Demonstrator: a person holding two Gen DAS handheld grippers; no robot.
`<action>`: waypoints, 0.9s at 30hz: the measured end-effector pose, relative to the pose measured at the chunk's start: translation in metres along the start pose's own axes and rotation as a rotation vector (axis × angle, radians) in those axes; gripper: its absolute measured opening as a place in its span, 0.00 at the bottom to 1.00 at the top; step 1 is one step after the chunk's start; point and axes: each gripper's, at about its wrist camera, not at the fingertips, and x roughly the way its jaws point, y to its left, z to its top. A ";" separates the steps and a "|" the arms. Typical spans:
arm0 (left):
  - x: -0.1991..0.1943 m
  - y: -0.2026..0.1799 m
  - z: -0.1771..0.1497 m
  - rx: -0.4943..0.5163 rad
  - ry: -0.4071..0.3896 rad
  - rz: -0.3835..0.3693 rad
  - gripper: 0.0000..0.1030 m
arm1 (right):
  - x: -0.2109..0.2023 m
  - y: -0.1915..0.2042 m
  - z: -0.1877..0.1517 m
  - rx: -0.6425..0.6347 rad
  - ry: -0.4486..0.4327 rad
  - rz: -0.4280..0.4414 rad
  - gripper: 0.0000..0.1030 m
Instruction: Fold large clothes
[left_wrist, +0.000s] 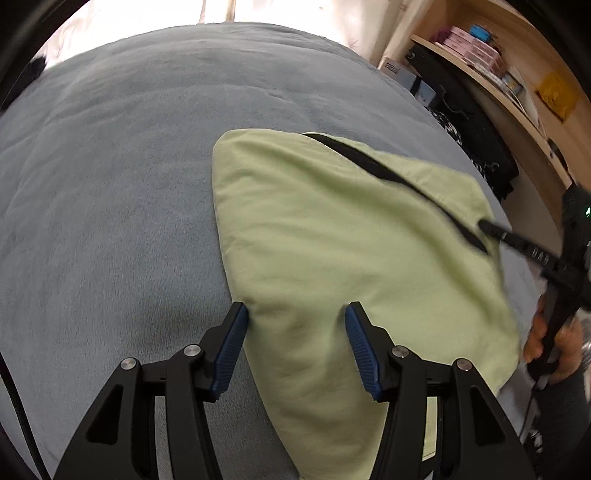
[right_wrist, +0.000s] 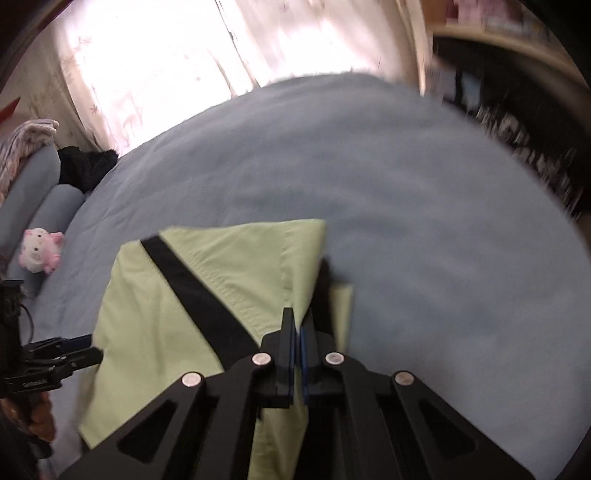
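A light green garment (left_wrist: 332, 258) with a black stripe (left_wrist: 388, 173) lies folded on the grey-blue bed cover (left_wrist: 110, 184). My left gripper (left_wrist: 297, 317) is open, its blue pads (left_wrist: 232, 350) straddling the garment's near left edge. My right gripper (right_wrist: 298, 325) is shut on a folded green edge of the garment (right_wrist: 166, 332) and holds it raised a little. The right gripper also shows in the left wrist view (left_wrist: 495, 230) at the garment's right corner. The left gripper shows in the right wrist view (right_wrist: 74, 350) at the garment's left edge.
A wooden shelf (left_wrist: 498, 85) with pink boxes and dark clothing stands right of the bed. A pink and white plush toy (right_wrist: 38, 251), grey pillows (right_wrist: 33, 184) and a black item (right_wrist: 85, 166) lie at the bed's left. A bright curtained window (right_wrist: 166, 48) is behind.
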 end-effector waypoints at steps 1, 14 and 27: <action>0.002 -0.002 0.000 0.017 -0.003 0.015 0.52 | 0.004 -0.007 -0.001 0.014 0.010 -0.016 0.01; -0.004 0.002 -0.001 0.035 -0.012 0.073 0.53 | -0.004 -0.038 -0.007 0.100 0.030 -0.080 0.00; -0.013 -0.033 -0.005 0.039 -0.056 0.000 0.41 | 0.039 0.083 -0.025 0.004 0.205 0.251 0.00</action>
